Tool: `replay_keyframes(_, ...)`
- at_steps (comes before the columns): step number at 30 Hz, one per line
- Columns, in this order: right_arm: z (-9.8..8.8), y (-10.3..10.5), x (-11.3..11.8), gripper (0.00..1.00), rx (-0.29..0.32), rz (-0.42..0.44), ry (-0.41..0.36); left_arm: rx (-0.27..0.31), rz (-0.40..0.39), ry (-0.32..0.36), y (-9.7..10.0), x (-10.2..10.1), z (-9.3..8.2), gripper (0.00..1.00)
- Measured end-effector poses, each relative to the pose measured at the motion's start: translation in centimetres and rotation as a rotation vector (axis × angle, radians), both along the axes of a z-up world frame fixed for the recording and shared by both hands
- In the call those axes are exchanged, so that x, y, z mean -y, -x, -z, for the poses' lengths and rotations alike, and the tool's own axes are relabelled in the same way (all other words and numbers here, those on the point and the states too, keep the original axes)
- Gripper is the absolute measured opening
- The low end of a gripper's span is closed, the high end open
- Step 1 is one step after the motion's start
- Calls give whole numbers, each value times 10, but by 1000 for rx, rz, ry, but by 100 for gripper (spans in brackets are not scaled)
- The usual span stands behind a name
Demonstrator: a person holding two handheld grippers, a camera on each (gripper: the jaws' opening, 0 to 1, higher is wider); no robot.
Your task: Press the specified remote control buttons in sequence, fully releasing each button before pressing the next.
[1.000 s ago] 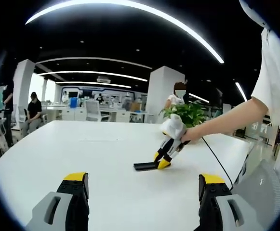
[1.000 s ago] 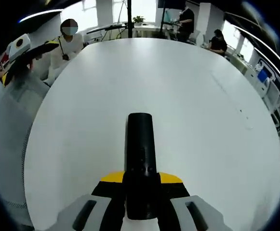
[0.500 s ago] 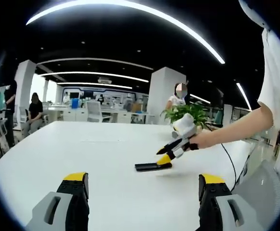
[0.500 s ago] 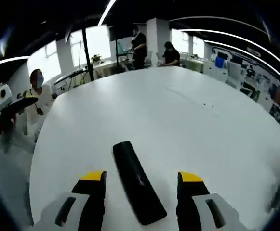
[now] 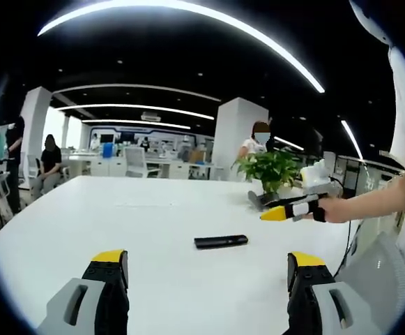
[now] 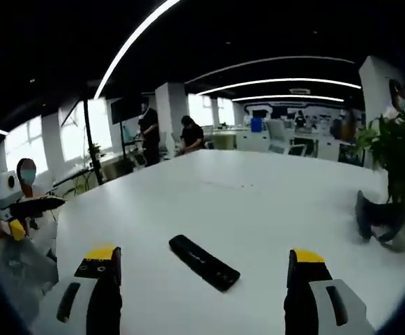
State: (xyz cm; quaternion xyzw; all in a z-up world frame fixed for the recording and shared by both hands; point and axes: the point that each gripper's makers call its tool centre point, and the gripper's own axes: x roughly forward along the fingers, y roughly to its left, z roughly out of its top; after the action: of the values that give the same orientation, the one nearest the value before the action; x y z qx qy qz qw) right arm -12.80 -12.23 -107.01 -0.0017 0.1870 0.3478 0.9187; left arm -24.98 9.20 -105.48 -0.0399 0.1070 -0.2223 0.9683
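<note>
1. Right tool point(image 6: 196, 279): jaws wide apart, nothing between them. 1 s ago its tips were down on the remote; now it's lifted off and pulled back. In left gripper view it point(image 5: 272, 214) hangs in the air, held by the person's hand point(image 5: 337, 209), above and to the right of the remote, well clear of the table.
2. Left tool point(image 5: 208, 272): jaws wide apart, empty, low over the table, remote ahead of it between the jaw lines. No visible shift across the earlier pics.
3. Remote point(image 6: 203, 262): black, lies flat on the white table point(image 6: 258, 202), just ahead of the right tool, angled across its view. In left gripper view the remote point(image 5: 221, 241) sits mid-table, untouched by either tool. Doesn't look to have moved since the press.
4. Further out: potted plant point(image 5: 272, 169) past the remote near the far table edge; dark object point(image 6: 371, 218) at its base, can't tell what. People at desks in the background.
5. Meaning for task: contact is broken, so that button reads as fully released. Judgement: either a gap before the next press in the sequence, or the sequence is done. Can't tell which from here; button labels are too small to read. Remote is in sight in both views, as the task wants.
</note>
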Motion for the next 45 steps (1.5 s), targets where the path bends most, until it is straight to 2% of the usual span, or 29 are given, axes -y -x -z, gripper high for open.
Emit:
replay_keyframes(4, -13, 15, 8, 99, 9, 41, -69, -3, 5, 23, 0, 1, 0, 99)
replay_keyframes(9, -25, 30, 19, 99, 40, 83, -76, -8, 10, 27, 1, 2, 0, 99)
replay_keyframes(15, -33, 64, 34, 99, 79, 132, -31, 2, 2, 32, 1, 0, -2, 99)
replay_keyframes(23, -27, 97, 48, 99, 103, 178, -7, -1, -1, 30, 0, 0, -2, 99)
replay_keyframes(27, -28, 103, 45, 99, 85, 224, -122, -2, -2, 27, 1, 0, -1, 99)
replay_keyframes(31, -24, 102, 48, 99, 123, 232, -48, -4, -1, 40, 2, 1, -2, 98)
replay_keyframes(35, -27, 104, 43, 99, 134, 214, -48, 9, -3, 51, 1, 1, -5, 98)
replay_keyframes(37, -21, 106, 42, 99, 131, 196, 11, 9, -11, 51, 2, 0, -5, 99)
replay_keyframes(41, -22, 107, 36, 99, 129, 174, -3, 3, -16, 37, 1, -1, -3, 99)
replay_keyframes(45, -19, 109, 38, 99, 130, 179, 20, 28, -9, 45, 2, -1, -9, 99)
